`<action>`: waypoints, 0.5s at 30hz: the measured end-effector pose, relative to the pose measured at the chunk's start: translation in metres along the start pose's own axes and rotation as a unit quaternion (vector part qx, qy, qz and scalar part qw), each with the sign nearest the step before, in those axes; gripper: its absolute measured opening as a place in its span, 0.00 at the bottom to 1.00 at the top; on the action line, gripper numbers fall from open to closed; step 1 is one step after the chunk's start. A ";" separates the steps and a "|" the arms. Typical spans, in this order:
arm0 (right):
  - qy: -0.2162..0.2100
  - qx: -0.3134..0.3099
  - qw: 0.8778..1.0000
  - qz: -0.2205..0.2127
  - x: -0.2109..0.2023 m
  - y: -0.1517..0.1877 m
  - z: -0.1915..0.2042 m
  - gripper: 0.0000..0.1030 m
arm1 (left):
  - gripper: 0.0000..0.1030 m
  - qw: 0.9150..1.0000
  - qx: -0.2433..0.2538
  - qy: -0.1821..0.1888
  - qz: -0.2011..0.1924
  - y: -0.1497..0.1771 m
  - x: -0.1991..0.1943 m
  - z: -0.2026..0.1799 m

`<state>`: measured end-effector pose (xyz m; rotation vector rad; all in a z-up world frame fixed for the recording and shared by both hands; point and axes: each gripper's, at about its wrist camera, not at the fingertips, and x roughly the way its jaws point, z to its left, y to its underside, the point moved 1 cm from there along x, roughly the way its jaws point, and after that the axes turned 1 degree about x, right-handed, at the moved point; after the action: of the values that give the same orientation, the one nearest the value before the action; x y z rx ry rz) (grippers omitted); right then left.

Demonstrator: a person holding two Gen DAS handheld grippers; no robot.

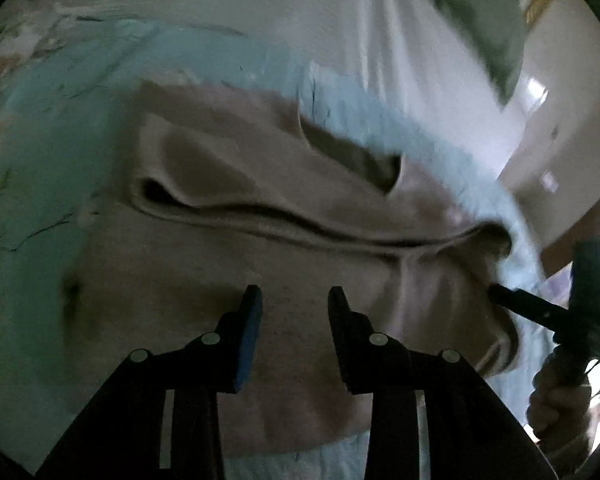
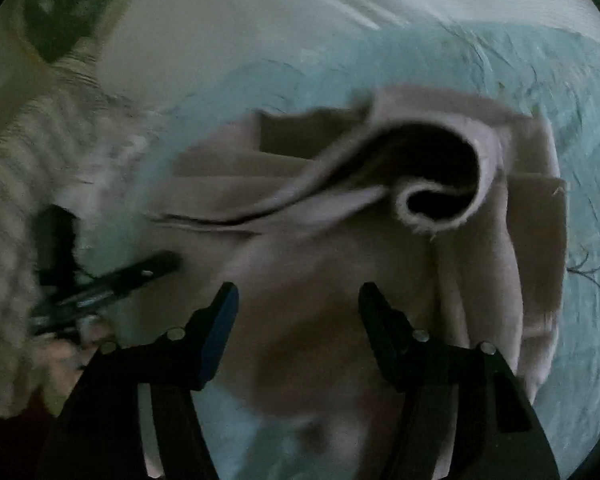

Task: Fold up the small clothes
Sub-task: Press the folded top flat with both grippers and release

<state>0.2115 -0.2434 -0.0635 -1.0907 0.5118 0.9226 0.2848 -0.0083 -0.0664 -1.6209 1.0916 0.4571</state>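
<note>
A small pale pink garment (image 1: 260, 184) lies partly folded on a light blue sheet (image 1: 52, 128). A fold edge runs across it. In the right wrist view the same garment (image 2: 340, 264) has a curled-up edge (image 2: 440, 200). My left gripper (image 1: 294, 300) is open and empty, just above the garment's near part. My right gripper (image 2: 298, 300) is open and empty over the garment. The right gripper also shows in the left wrist view (image 1: 540, 308) at the garment's right edge. The left gripper shows in the right wrist view (image 2: 140, 276) at the left.
A white sheet (image 1: 260, 8) covers the bed beyond the blue sheet. A wall and floor (image 1: 560, 120) show at the right. A striped cloth (image 2: 28, 184) lies at the left in the right wrist view. The person's hand (image 1: 560, 400) holds the right gripper.
</note>
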 end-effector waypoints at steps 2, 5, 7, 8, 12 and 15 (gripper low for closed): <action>0.044 0.012 0.999 -0.005 0.009 -0.016 -0.017 0.61 | 0.33 1.000 0.010 -0.022 0.011 -0.011 0.017 0.002; 0.111 0.028 0.993 -0.031 0.006 -0.041 -0.045 0.60 | 0.32 0.999 -0.001 -0.041 0.005 -0.038 0.030 0.021; 0.117 0.056 0.990 -0.049 -0.001 -0.053 -0.067 0.58 | 0.32 0.997 -0.013 -0.074 -0.006 -0.062 0.035 0.038; 0.113 0.072 0.989 -0.059 -0.004 -0.057 -0.077 0.58 | 0.32 0.996 -0.024 -0.084 -0.013 -0.073 0.037 0.048; 0.102 0.113 0.983 -0.099 -0.020 -0.059 -0.096 0.58 | 0.30 0.992 -0.073 -0.098 -0.039 -0.107 0.037 0.087; 0.125 0.153 0.970 -0.142 -0.044 -0.053 -0.112 0.63 | 0.39 0.983 -0.106 -0.138 -0.054 -0.118 0.033 0.113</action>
<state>0.2409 -0.3704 -0.0475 -0.9690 0.6608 0.4384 0.4257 0.0810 -0.0648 -1.7315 0.7640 0.7228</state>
